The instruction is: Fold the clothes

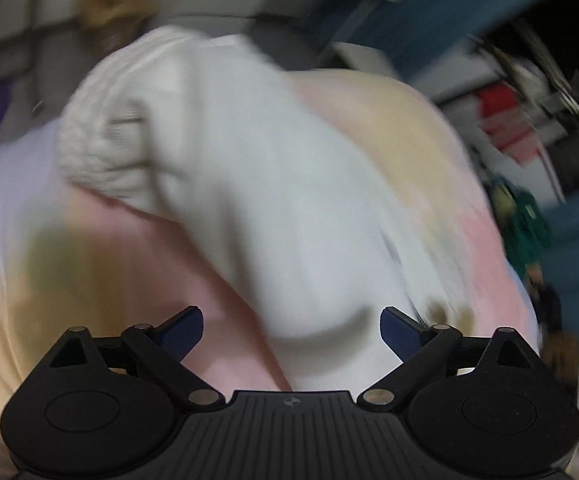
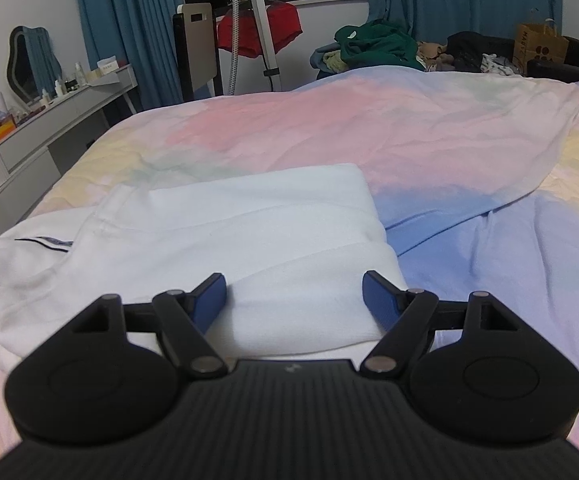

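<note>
White garment (image 2: 225,220) folded on the pastel bed (image 2: 409,140), near its front edge, left claw (image 1: 291,326) and right claw (image 2: 293,294) both spread wide above it, gripping nothing

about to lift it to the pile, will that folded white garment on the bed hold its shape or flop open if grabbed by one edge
The white garment looks soft and limp: its layers sag and crease, so it would probably droop and unfold if lifted by one edge. It likely weighs little, lying in thin layers. On the bedspread, a push would probably bunch it rather than slide it. Both grippers' fingers stand open.
</note>
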`<state>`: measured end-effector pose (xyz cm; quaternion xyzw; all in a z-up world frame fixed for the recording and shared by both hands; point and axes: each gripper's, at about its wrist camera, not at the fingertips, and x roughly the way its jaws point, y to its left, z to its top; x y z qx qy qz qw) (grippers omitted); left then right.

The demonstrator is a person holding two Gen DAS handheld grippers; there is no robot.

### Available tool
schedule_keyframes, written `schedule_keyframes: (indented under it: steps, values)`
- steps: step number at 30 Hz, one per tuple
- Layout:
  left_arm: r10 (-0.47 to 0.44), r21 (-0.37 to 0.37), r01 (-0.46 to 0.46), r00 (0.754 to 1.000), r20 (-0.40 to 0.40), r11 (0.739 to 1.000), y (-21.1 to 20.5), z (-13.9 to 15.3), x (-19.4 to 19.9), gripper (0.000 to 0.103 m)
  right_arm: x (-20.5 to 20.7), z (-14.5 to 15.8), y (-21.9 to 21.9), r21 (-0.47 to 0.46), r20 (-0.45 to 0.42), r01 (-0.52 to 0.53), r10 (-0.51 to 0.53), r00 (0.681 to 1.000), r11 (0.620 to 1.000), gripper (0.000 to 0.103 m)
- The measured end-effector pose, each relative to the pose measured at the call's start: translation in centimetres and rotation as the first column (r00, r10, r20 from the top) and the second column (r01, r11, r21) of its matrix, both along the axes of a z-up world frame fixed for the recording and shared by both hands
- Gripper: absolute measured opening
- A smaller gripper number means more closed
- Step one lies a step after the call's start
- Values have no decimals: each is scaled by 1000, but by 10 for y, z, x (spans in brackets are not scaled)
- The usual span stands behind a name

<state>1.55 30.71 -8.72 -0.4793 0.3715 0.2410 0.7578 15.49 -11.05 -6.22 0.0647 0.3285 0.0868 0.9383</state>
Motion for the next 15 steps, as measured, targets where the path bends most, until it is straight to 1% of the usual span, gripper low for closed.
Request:
schedule_keyframes:
  steps: [1, 2, 5, 7, 8, 10, 11, 12, 13, 15]
  values:
    - [37, -28, -37, 999, 2, 999, 11, -6, 1, 94, 0, 0, 0, 1, -1, 3, -3, 1000, 1000, 76]
    - [67, -41, -67, 998, 20, 997, 19, -8, 2, 93, 0, 0, 0, 0, -1, 8, -8, 1000, 1000, 76]
    - [153, -34, -150, 985, 80, 988, 39, -6, 1, 87, -2, 5, -2, 13, 14, 20, -20, 1000, 1000, 77]
    - [186, -18, -186, 976, 114, 982, 48, -4, 0, 79, -4, 11, -2, 28, 42, 13, -14, 999, 1000, 77]
    - [204, -12, -205, 971, 124, 979, 52, -4, 0, 70, -5, 14, -2, 30, 54, 6, -7, 998, 1000, 77]
    - [234, -2, -237, 961, 146, 972, 59, -5, 0, 58, -4, 13, 3, -4, 54, -11, 11, 999, 1000, 77]
    - [240, 6, -244, 958, 160, 970, 61, -4, 0, 48, -1, 8, 7, -29, 31, -16, 17, 999, 999, 77]
    - [243, 20, -250, 955, 172, 968, 61, -2, -1, 39, 2, 2, 10, -54, 8, -21, 22, 1000, 998, 77]
    - [243, 39, -254, 953, 184, 966, 60, 0, 1, 36, 4, -4, 13, -73, -11, -27, 26, 1000, 997, 77]
    - [227, 96, -250, 953, 200, 963, 55, 10, 8, 25, 8, -14, 14, -76, -29, -35, 33, 999, 996, 78]
